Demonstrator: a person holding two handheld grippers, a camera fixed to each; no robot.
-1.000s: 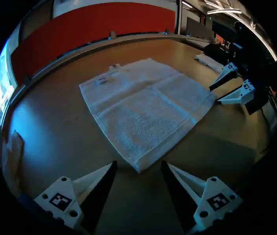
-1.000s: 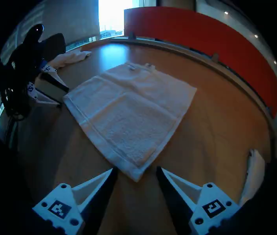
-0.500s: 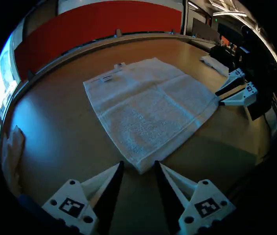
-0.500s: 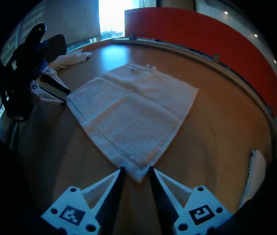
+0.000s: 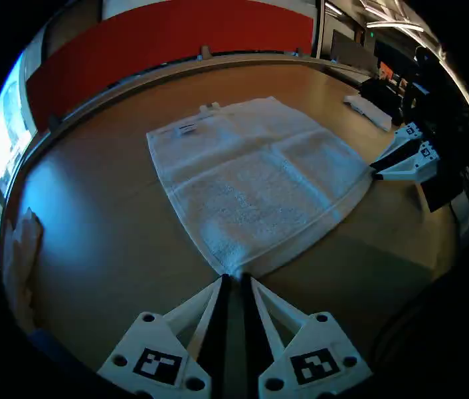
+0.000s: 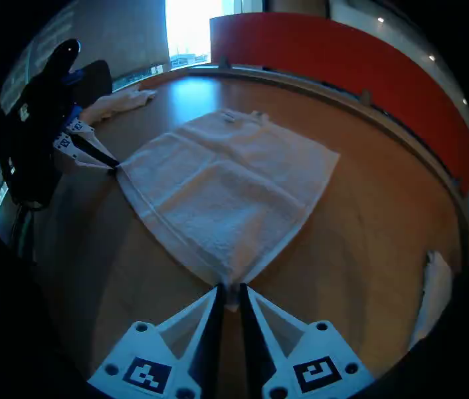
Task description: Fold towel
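Note:
A white towel (image 5: 254,179) lies flat on the wooden table (image 5: 101,213), with a small label near its far edge. In the left gripper view, my left gripper (image 5: 234,282) is shut on the towel's near corner. In the right gripper view, the same towel (image 6: 228,189) spreads ahead, and my right gripper (image 6: 230,292) pinches its near corner, fingers closed on the cloth. The right gripper (image 5: 375,171) appears at the towel's right corner in the left gripper view. The left gripper (image 6: 111,164) sits at the towel's left corner in the right gripper view.
A second white cloth (image 5: 20,256) lies at the table's left edge in the left gripper view, and another cloth (image 5: 367,110) lies at the far right. A red wall panel (image 5: 168,33) runs behind the table's raised rim. A dark-clad person (image 6: 32,133) holds the far gripper.
Both grippers moved forward onto the towel's corners and closed from wide open to pinched on the cloth. The towel corners are drawn slightly toward the fingers.

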